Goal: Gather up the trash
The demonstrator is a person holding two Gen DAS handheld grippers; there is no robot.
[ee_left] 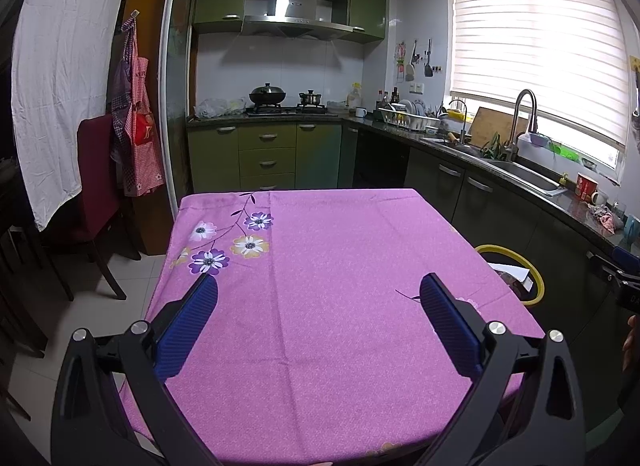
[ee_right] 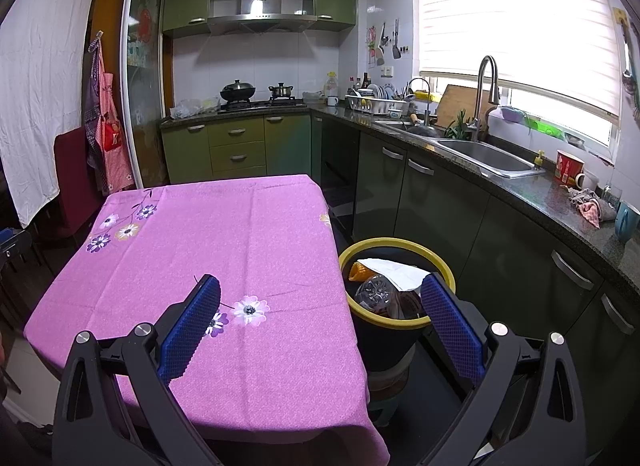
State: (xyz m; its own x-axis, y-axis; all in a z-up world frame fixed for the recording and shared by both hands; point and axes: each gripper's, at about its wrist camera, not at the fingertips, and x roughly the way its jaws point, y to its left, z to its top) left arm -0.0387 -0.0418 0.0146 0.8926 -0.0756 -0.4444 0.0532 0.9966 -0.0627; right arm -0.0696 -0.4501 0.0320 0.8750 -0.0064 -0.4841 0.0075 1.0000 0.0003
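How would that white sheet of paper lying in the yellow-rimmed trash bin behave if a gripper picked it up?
The white sheet of paper looks thin and creased, so it is probably floppy and very light. It lies loosely over a clear plastic bottle in the yellow-rimmed black trash bin, so it would likely lift free easily and droop.

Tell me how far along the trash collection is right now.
Looks essentially done. The bin beside the table holds white paper, a clear plastic piece and something orange. The pink tablecloth shows no trash. Left gripper and right gripper are open, holding nothing. Nothing visibly remains.
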